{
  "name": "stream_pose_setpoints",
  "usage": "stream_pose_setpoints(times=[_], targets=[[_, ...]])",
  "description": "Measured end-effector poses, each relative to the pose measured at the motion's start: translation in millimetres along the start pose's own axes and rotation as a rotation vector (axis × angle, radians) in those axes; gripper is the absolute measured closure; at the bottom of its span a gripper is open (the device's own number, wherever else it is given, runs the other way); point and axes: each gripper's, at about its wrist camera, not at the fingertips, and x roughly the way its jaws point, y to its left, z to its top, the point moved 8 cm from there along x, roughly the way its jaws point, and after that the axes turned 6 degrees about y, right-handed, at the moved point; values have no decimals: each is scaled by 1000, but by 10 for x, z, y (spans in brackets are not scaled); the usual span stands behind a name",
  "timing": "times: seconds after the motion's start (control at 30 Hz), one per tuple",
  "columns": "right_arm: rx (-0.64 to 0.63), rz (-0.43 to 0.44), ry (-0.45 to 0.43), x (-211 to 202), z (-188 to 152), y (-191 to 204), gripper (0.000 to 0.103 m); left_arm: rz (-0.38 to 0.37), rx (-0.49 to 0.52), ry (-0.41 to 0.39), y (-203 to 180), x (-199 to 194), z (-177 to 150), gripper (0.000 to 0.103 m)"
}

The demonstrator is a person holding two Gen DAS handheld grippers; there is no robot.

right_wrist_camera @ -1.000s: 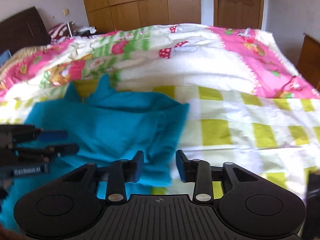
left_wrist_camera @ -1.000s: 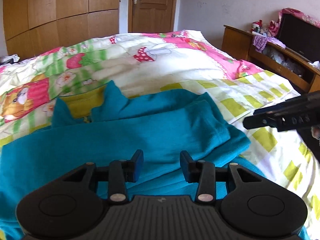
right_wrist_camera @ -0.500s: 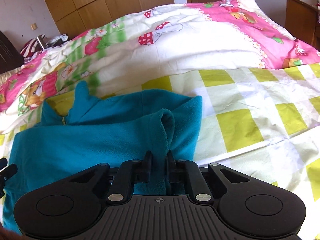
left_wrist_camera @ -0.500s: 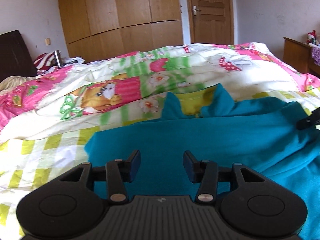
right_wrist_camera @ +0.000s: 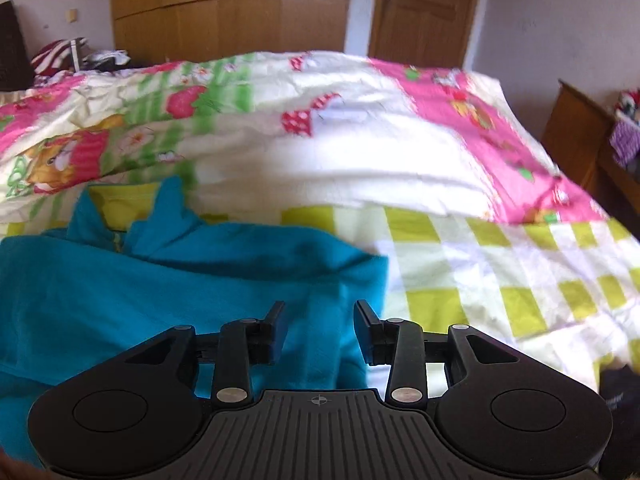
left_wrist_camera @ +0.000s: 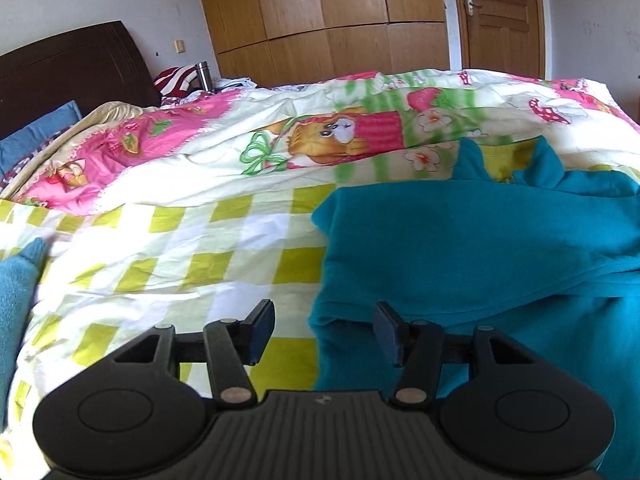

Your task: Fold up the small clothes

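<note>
- Bedroom with a wooden wardrobe point(left_wrist_camera: 320, 20) and door point(right_wrist_camera: 424, 12) at the back; your work surface is a bed under a quilt point(left_wrist_camera: 180, 264) of yellow-green checks, with a cartoon-print quilt bunched further back.
- Your task piece, a teal fleece top point(left_wrist_camera: 480, 248), lies spread on the checked quilt with its collar points toward the wardrobe and its body running toward you.
- Your left gripper point(left_wrist_camera: 322, 334) is spread wide and holds nothing. The top's left side edge runs right between its fingers, so the fabric lies to the right of centre and bare quilt to the left.
- Your right gripper point(right_wrist_camera: 320, 330) is also spread and empty, hovering over the top's right portion, where a layer looks already turned in; the right edge sits just beside its right finger.
- A teal strip point(left_wrist_camera: 18, 300) at the far left of the left view may be a sleeve; you cannot tell for sure.
- Judging from this, your left hand is the better placed: drop it onto that edge, pinch, and carry it rightward across the body.
</note>
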Motion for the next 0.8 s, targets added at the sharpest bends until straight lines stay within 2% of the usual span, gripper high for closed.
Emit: stream_pose_setpoints(times=[0.07,0.1,0.13,0.2,0.27,0.3,0.33,0.4,0.47,0.57,0.6,0.63,0.7,0.77,0.8], targets=[[-91,122,-5,-7,172,470,65,-34,-35,29,73,142,-21,35],[-129,225,6,36,284,816,64,-52,-55,28,94,196,-20,35],[-149,294,7,73,357,1065,64,-70,-77,27,108,264,-8,35],[-228,455,33,223,530,1750,56,-91,-128,15,139,345,22,35],[-302,546,50,377,647,2329,51,-119,-152,9,136,397,34,35],[-366,584,90,493,673,2669,45,-133,-152,16,128,426,21,40],[-405,577,116,612,692,2896,45,-144,-151,28,120,456,4,50],[-486,551,119,787,711,3277,45,-163,-143,42,94,476,-40,57],[-563,522,128,905,725,3506,44,-166,-127,28,78,449,-59,58],[-660,508,118,924,738,3645,44,-156,-122,-13,94,390,-44,58],[-700,504,149,950,717,3673,46,-153,-122,-23,101,381,-39,58],[-741,494,201,990,676,3687,49,-151,-107,-36,102,376,-35,55],[-788,480,268,1030,615,3666,73,-131,-71,-52,98,393,-35,48],[-798,488,307,989,611,3649,90,-135,-61,-45,105,439,-30,46],[-788,499,320,950,625,3642,91,-134,-66,-32,113,472,-28,45]])
